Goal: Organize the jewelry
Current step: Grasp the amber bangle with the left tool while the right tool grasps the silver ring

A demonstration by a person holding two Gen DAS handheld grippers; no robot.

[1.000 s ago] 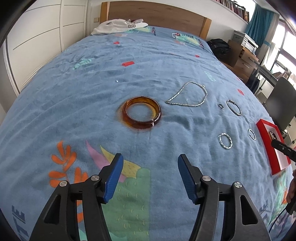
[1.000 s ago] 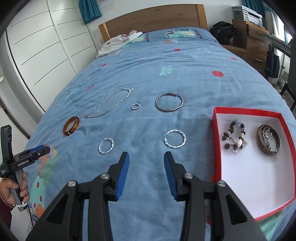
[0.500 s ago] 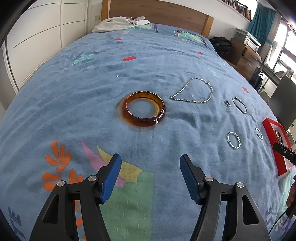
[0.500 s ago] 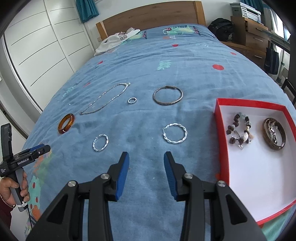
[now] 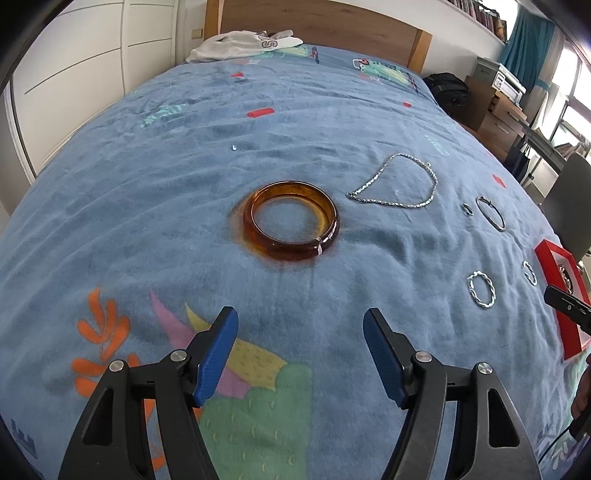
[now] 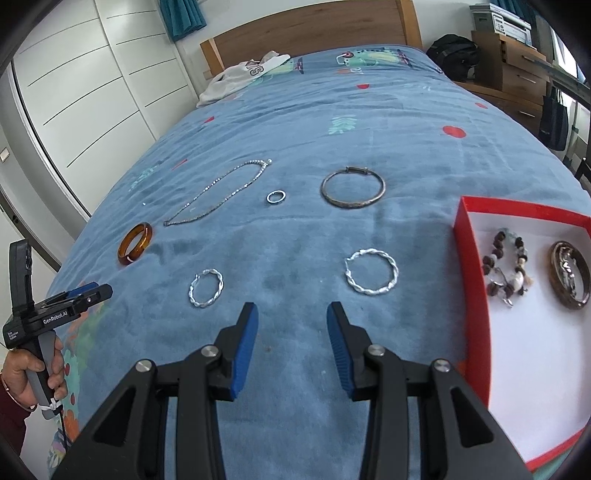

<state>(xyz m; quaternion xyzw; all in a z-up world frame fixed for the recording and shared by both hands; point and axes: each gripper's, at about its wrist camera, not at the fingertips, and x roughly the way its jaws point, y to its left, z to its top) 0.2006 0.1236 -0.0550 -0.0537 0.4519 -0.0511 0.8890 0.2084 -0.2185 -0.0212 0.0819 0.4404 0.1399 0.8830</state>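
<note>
An amber bangle (image 5: pixel 291 220) lies flat on the blue bedspread, just ahead of my left gripper (image 5: pixel 298 321), which is open and empty. The same amber bangle (image 6: pixel 135 243) shows at the left in the right wrist view. My right gripper (image 6: pixel 291 314) is open and empty, with a twisted silver hoop (image 6: pixel 371 276) ahead to its right and a second twisted hoop (image 6: pixel 206 288) ahead to its left. Farther off lie a silver chain (image 6: pixel 218 194), a small ring (image 6: pixel 276 196) and a thin metal bangle (image 6: pixel 352 190). A red box (image 6: pixel 466 236) at the right holds a bead bracelet and a brown bangle.
White clothing (image 5: pixel 240 46) lies by the wooden headboard (image 6: pixel 314 33). White wardrobe doors (image 6: pixel 85 92) run along the left of the bed; a wooden dresser (image 6: pixel 517 70) and a black bag (image 6: pixel 452 51) stand to its right. A hand (image 6: pixel 33 373) holds the left gripper's handle.
Both grippers have come down and forward, so the amber bangle and the twisted hoops look larger. The left jaws have spread a little wider. The right jaws are unchanged.
</note>
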